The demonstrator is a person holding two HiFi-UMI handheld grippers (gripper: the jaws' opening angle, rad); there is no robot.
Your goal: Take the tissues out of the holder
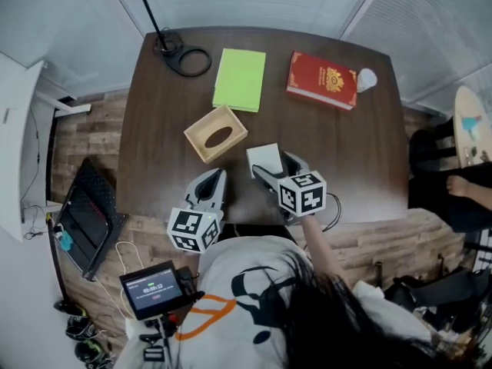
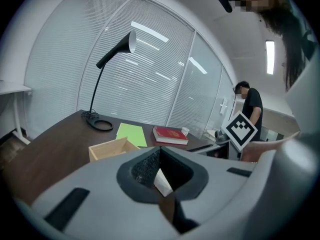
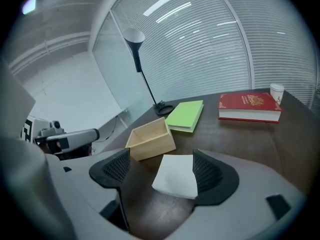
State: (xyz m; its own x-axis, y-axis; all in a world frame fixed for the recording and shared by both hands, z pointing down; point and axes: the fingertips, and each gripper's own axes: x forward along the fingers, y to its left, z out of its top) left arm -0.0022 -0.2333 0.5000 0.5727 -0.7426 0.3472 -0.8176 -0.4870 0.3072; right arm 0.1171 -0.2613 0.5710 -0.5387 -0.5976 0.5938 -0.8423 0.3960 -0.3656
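Observation:
The open-topped wooden holder (image 1: 216,133) stands on the dark table (image 1: 354,152), left of centre, and looks empty from above. A white stack of tissues (image 1: 265,158) lies flat on the table just right of it. My right gripper (image 1: 270,169) is open, with its jaws either side of the stack (image 3: 175,176), which rests on the wood against the right pad. The holder (image 3: 150,138) sits just beyond the left jaw. My left gripper (image 1: 212,177) hovers at the table's near edge, shut and empty, pointing past the holder (image 2: 112,148).
A green notebook (image 1: 240,78), a red book (image 1: 323,79) and a small white cup (image 1: 367,78) lie at the table's far side. A black lamp base (image 1: 188,58) is at the far left corner. A person (image 2: 248,109) stands to the right.

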